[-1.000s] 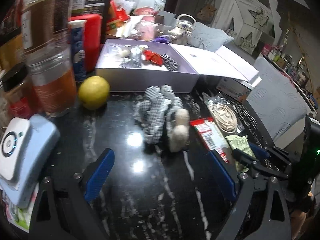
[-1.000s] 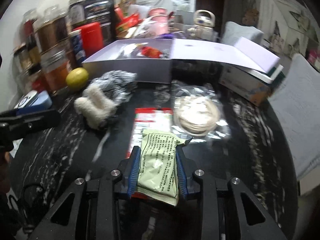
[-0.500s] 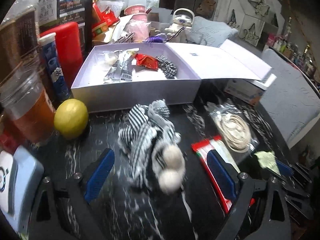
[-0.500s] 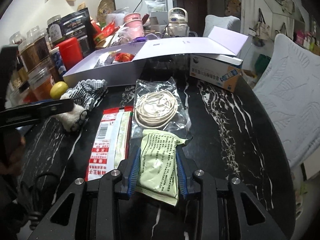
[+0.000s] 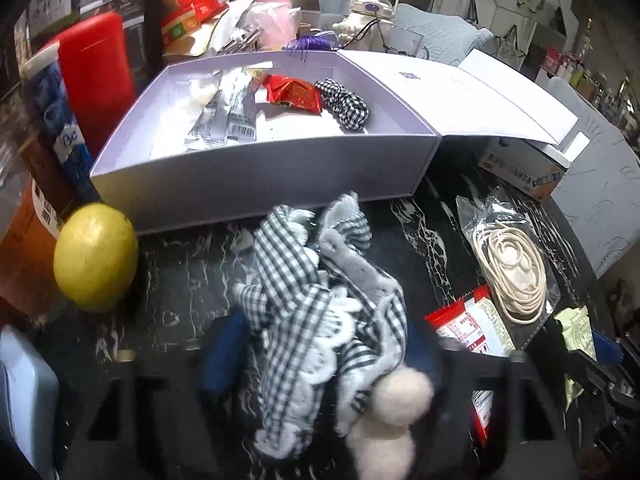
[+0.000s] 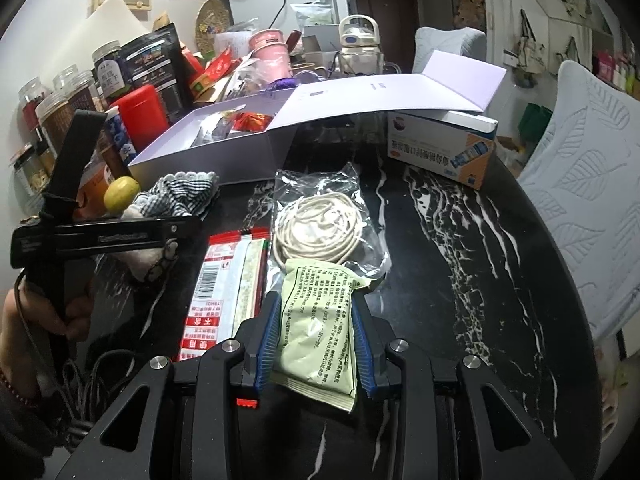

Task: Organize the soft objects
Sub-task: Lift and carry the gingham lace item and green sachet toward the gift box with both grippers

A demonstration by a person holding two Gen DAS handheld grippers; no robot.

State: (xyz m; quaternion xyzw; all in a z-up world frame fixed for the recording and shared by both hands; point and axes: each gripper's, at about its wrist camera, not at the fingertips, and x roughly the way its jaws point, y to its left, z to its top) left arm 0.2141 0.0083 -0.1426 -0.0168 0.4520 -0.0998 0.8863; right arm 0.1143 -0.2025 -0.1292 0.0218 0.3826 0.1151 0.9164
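Your left gripper (image 5: pixel 316 344) sits low over the checked cloth bundle (image 5: pixel 316 304), and its jaws are closing with the bunched fabric between the blue pads, which blur in the left wrist view, so firm contact is not clear yet. Coming down astride the thick middle of the bundle makes sense: the loose folds and the two white pompoms (image 5: pixel 392 408) should gather instead of trailing. The bundle lies on the dark worktop (image 6: pixel 460 264) just in front of the open lavender box (image 5: pixel 256 184), probably its destination, since a checked scrunchie (image 5: pixel 344 102) and packets already lie inside. Your right gripper (image 6: pixel 316 340) holds narrow on the pale green sachet (image 6: pixel 320 328), pinched by its long edges and raised, apparently waiting its turn.
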